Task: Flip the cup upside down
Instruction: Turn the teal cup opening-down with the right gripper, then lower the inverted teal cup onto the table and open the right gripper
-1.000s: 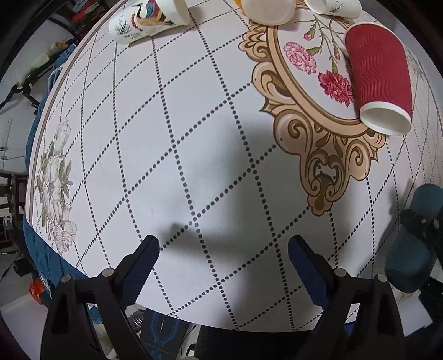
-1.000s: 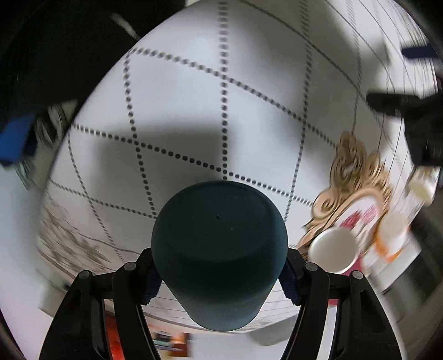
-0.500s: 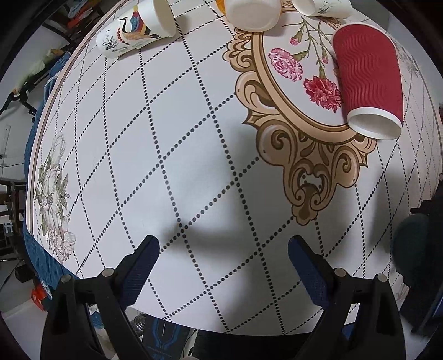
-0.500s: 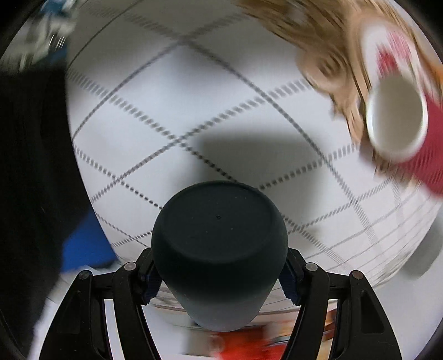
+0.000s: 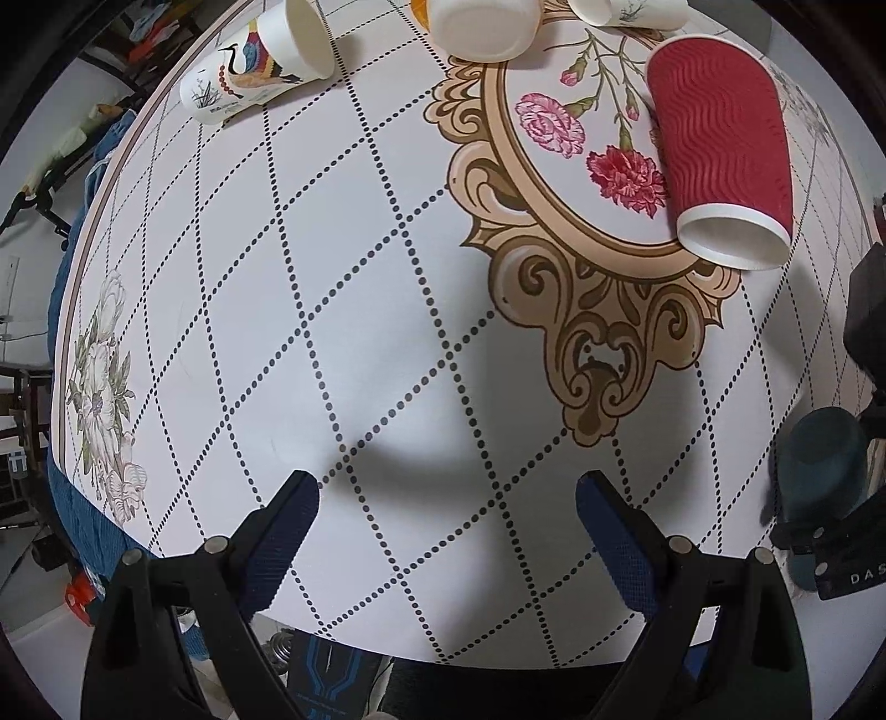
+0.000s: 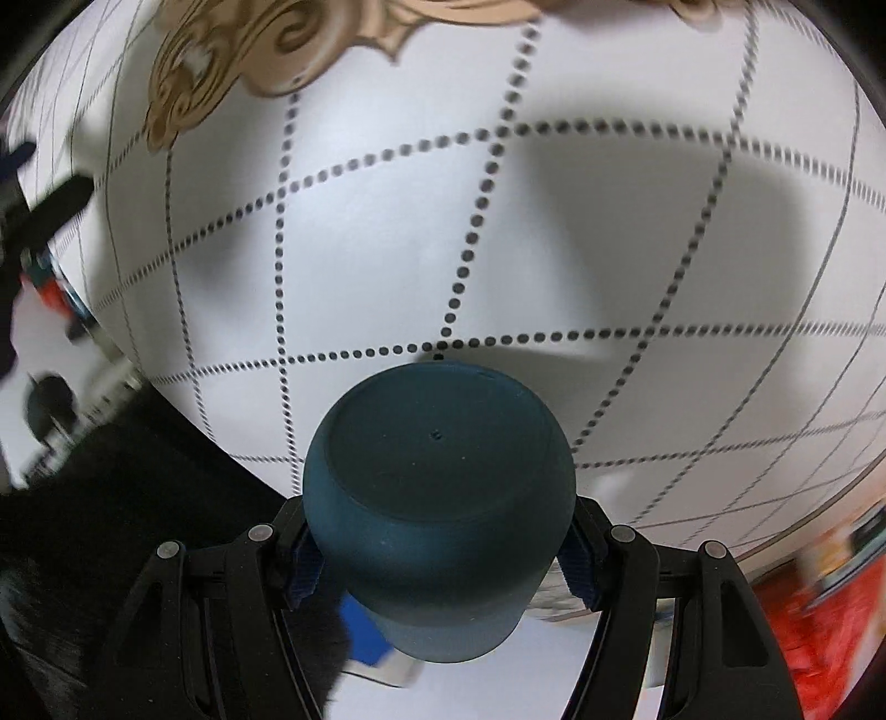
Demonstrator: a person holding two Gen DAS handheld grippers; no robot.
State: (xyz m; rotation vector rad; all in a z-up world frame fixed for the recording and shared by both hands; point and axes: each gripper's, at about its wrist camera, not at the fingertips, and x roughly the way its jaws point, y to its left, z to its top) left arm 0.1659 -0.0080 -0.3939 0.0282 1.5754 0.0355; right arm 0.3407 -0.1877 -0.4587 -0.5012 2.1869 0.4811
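My right gripper (image 6: 437,545) is shut on a dark teal cup (image 6: 437,498); the cup's flat base faces the camera and it hangs above the patterned table. The same cup (image 5: 819,471) shows at the right edge of the left wrist view, held by the right gripper over the table's near right edge. My left gripper (image 5: 446,531) is open and empty above the table's front edge.
A red ribbed paper cup (image 5: 720,149) lies on its side on the floral medallion. A crane-print cup (image 5: 260,72) lies at the far left. A white cup (image 5: 482,22) and another printed cup (image 5: 631,11) sit at the far edge. The table (image 5: 360,277) drops off near my fingers.
The right gripper has swung with the teal cup, so the table pattern turned in its view. In the left view the cup reappeared low at the right edge. The left gripper drifted slightly.
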